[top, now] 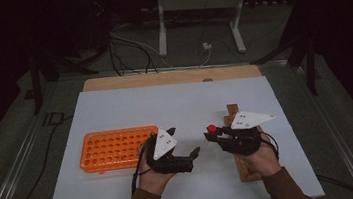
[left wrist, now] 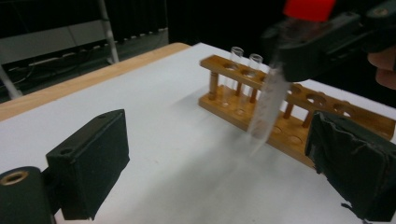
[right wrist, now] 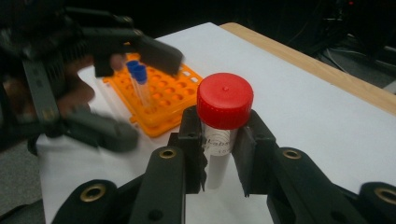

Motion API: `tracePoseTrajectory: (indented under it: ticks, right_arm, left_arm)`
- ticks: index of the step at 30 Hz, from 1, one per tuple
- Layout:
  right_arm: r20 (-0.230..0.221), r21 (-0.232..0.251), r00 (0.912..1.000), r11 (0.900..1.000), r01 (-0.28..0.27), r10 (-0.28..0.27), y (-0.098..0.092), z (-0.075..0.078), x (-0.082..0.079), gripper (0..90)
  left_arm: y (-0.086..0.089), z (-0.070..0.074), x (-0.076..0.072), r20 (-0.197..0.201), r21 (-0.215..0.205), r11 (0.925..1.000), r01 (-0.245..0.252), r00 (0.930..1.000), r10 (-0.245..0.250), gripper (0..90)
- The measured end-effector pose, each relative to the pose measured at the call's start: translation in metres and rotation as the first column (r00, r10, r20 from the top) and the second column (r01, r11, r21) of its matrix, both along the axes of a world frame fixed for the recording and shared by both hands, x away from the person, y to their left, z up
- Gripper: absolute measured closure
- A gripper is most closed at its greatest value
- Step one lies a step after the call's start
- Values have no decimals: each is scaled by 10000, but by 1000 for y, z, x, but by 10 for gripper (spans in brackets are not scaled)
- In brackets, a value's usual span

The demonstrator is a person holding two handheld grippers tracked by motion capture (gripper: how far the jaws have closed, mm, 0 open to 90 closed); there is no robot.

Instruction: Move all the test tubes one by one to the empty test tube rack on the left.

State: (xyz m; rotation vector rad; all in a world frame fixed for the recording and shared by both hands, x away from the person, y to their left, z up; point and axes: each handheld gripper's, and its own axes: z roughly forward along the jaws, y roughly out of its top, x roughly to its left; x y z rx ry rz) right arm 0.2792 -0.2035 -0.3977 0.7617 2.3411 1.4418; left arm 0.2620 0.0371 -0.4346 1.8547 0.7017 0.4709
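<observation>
Right gripper view: a red-capped tube (right wrist: 223, 121) is clamped by the right gripper (right wrist: 219, 154); the left gripper (left wrist: 210, 163), at nine o'clock, is spread, seemingly awaiting handover.

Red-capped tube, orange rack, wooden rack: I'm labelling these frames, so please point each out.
Red-capped tube (right wrist: 224, 100): right gripper view, top of its red cap.
Orange rack (top: 114, 148): high view, middle of its holed top.
Wooden rack (left wrist: 243, 80): left gripper view, its upper holed bar.

Bare mat (top: 180, 104) between both racks
</observation>
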Motion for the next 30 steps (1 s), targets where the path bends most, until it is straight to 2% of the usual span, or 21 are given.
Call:
tracePoseTrajectory:
  ticks: [2, 4, 11, 14, 19, 23, 28, 30]
  right_arm:
    - [-27, 39, 9999, 9999, -96, 96, 4, -1, 0, 745]
    - [-85, 110, 9997, 9997, -207, 208, 8, -1, 0, 744]
    - [-227, 137, 9990, 9992, -370, 373, 15, -4, 0, 744]
    - [-288, 164, 9987, 9990, -426, 431, 16, -5, 0, 745]
    - [-349, 182, 9979, 9984, -538, 544, 20, -6, -1, 745]
    - [-363, 164, 9974, 9980, -618, 624, 20, -7, -1, 733]
    - [-362, 491, 9964, 9960, -746, 765, 15, -5, -1, 457]
    - [-405, 667, 9975, 9962, -557, 585, 11, -6, 0, 343]
  left_arm:
    - [-6, -2, -1, 112, 228, 9997, -122, 9999, 120, 138]
    - [-11, -4, -1, 84, 260, 9995, -178, 9998, 176, 174]
    - [-15, -7, -5, 256, 254, 9993, 286, 9992, -293, 515]
    - [-17, -8, -5, 232, 259, 9983, 521, 9983, -527, 610]
    - [-18, -10, -5, 193, 323, 9965, 772, 9968, -778, 723]
    - [-17, -11, -6, 228, 297, 9965, 783, 9966, -790, 748]
    - [-9, -13, -5, 57, 237, 9977, 641, 9979, -642, 749]
    - [-5, -14, -4, -20, 64, 9984, 557, 9984, -556, 749]
